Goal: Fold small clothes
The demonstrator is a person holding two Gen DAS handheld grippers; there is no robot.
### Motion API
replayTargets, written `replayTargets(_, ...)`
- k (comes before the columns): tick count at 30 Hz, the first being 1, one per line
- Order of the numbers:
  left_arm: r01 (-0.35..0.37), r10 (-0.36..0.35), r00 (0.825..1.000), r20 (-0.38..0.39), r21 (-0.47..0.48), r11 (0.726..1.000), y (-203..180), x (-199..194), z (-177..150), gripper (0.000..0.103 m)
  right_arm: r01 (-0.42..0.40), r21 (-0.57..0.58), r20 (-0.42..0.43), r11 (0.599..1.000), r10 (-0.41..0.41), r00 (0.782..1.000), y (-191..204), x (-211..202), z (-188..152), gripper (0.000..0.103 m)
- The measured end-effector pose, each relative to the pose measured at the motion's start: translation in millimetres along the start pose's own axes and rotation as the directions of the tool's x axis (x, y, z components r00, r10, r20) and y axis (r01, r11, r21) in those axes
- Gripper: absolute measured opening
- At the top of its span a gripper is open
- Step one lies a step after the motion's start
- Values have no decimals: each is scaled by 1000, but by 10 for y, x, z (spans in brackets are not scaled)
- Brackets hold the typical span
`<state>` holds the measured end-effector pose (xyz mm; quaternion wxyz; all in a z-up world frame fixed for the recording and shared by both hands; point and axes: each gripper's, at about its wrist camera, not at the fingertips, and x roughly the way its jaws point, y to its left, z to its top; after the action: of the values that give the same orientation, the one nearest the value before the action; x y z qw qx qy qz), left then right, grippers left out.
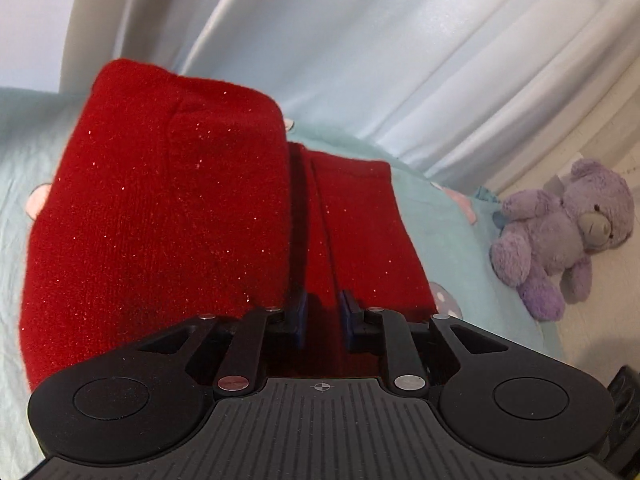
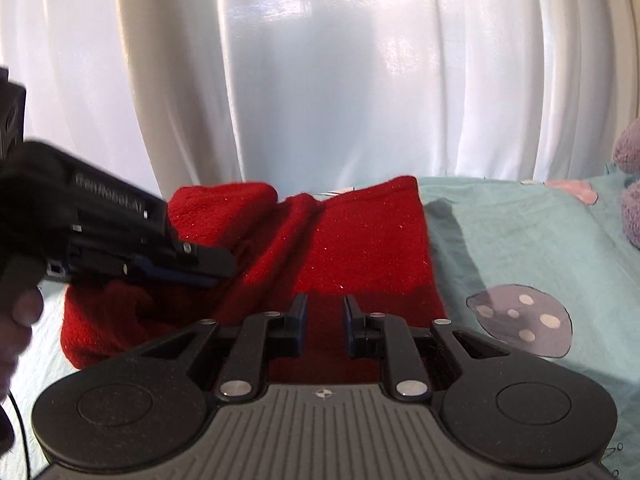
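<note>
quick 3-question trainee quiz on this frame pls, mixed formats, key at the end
1. True or false: the left gripper and the right gripper both have the red knit garment between their fingers.
2. Multiple choice: what does the garment rest on? A) a wooden table B) a light blue bedsheet with mushroom prints C) a grey carpet
3. Fill in: the soft toy at the right of the left wrist view is a purple ____.

Key: 1 true; 2 B; 3 teddy bear
</note>
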<state>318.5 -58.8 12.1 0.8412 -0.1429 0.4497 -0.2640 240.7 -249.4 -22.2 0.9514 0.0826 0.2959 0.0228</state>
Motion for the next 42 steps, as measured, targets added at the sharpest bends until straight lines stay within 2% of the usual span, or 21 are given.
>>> replayTargets(1,5,-5,1000,7,21,1000,-32,-85,-15,31,-13,21,-7,1000,13,1000,-60,-8,7,18)
replayTargets(3,46,-48,998,40,43,998,-59,-329,-48,42,-46,77,-22,996,47,999,-149,-5,55,18)
replayTargets(7,64,-71,991,111,68,996,-10,-839,-179,50,-126,175,-30,976,133,991,-283,13,200,20)
replayTargets(9,29,-38,989,142,65,997,81,-1010,-288,53,-199,225,-41,954,214,976,-280,85,290,26)
replayTargets(11,-60,49,987,153,64,996,185,-1091,-377,54,-264,269,-65,926,291,955,-245,180,358,47)
replayTargets(12,-109,98,984,151,65,992,244,-1103,-429,54,-287,293,-81,912,323,943,-216,246,389,50)
replayTargets(14,-201,195,973,124,33,979,381,-1084,-515,54,-317,314,-92,895,361,928,-155,311,444,51)
replayTargets(18,-212,211,972,103,-1,977,595,-1041,-620,56,-368,336,-78,867,415,906,-21,375,570,51)
replayTargets(20,-242,242,966,90,-11,970,644,-906,-651,60,-403,373,-112,836,472,875,44,522,602,52)
replayTargets(22,-242,242,967,77,-5,970,653,-790,-660,67,-433,409,-173,803,534,827,149,743,624,53)
replayTargets(26,-271,270,962,39,6,963,587,-626,-668,64,-477,459,-228,750,618,752,336,1033,576,53)
replayTargets(27,-269,269,962,35,0,963,581,-639,-658,64,-475,444,-233,760,609,758,383,1045,558,49)
replayTargets(28,-261,261,965,37,-4,965,575,-672,-646,64,-459,392,-229,797,568,791,444,1019,548,22)
replayTargets(29,-245,245,968,42,-6,969,558,-729,-632,64,-449,337,-227,828,534,815,489,975,552,16)
replayTargets(31,-210,209,976,65,4,978,509,-857,-595,65,-420,248,-193,873,470,862,526,821,603,15)
replayTargets(33,-166,163,982,93,18,986,466,-999,-571,66,-400,211,-137,892,433,891,446,663,681,14)
replayTargets(34,-118,117,988,103,9,993,477,-1064,-549,67,-377,198,-124,905,405,906,403,604,694,14)
replayTargets(35,-83,85,990,109,-17,996,509,-1105,-521,67,-358,181,-125,916,382,916,353,568,688,14)
replayTargets(37,-59,66,990,125,-60,996,575,-1128,-465,67,-321,180,-145,930,347,926,247,573,623,14)
replayTargets(40,-101,111,986,122,-84,991,650,-949,-356,67,-292,211,-166,933,329,930,124,644,476,13)
replayTargets(42,-89,97,993,74,-99,991,718,-716,-315,67,-297,189,-158,936,327,932,164,668,445,13)
